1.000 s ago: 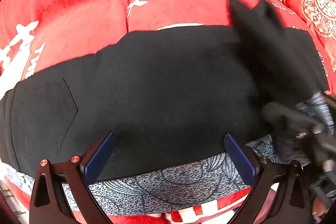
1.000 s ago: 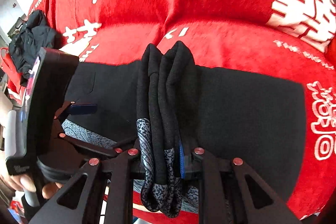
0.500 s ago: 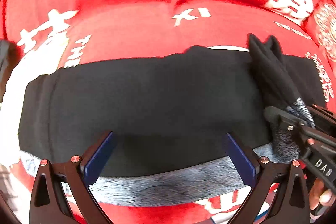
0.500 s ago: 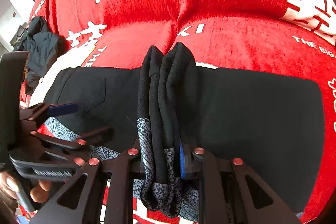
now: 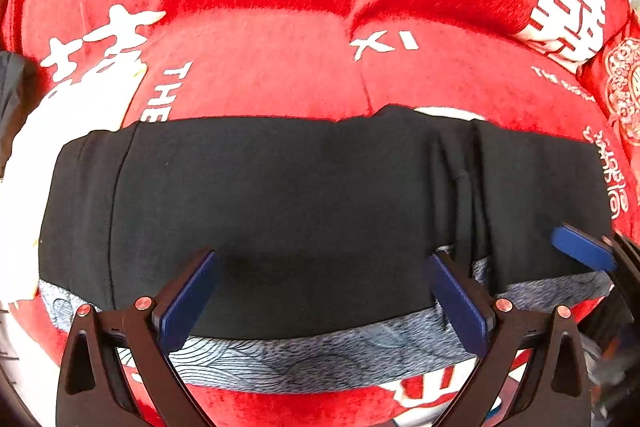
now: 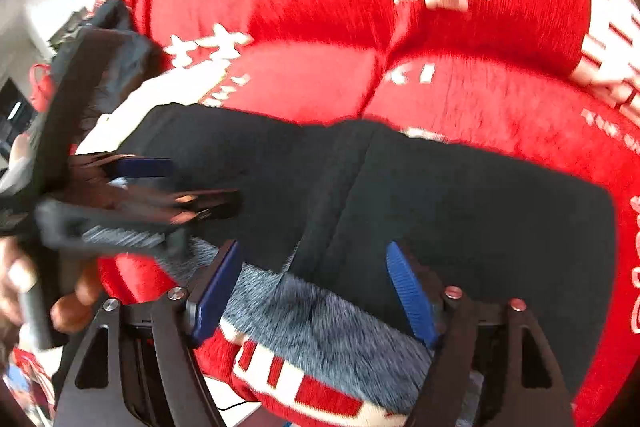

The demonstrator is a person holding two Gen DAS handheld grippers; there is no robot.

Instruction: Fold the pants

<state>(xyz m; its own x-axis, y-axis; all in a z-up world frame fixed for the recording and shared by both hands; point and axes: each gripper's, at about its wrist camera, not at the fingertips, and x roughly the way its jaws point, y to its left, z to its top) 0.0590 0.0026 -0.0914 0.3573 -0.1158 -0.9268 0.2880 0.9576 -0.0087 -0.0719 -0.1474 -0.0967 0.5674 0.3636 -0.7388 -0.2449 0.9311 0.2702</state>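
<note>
The pants [image 5: 304, 203] are plain black, with a band along their near edge in mottled grey-blue printed with fine dark wavy lines [image 5: 320, 359]. Under them the sofa cover [image 5: 256, 67] is bright red plush carrying large white Chinese characters and small white Latin lettering; at far right a red cushion [image 5: 624, 87] bears a white ornamental medallion. Both tongs, left [image 5: 326, 301] and right [image 6: 312, 291], have black frames, dark blue pads and small reddish rivets.

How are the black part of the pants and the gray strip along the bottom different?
The black part is plain and dark; the gray strip is lighter, with wavy lines. The black part is a wide area; the gray strip is a narrow band along the near edge. Both lie flat on the red cover.
</note>
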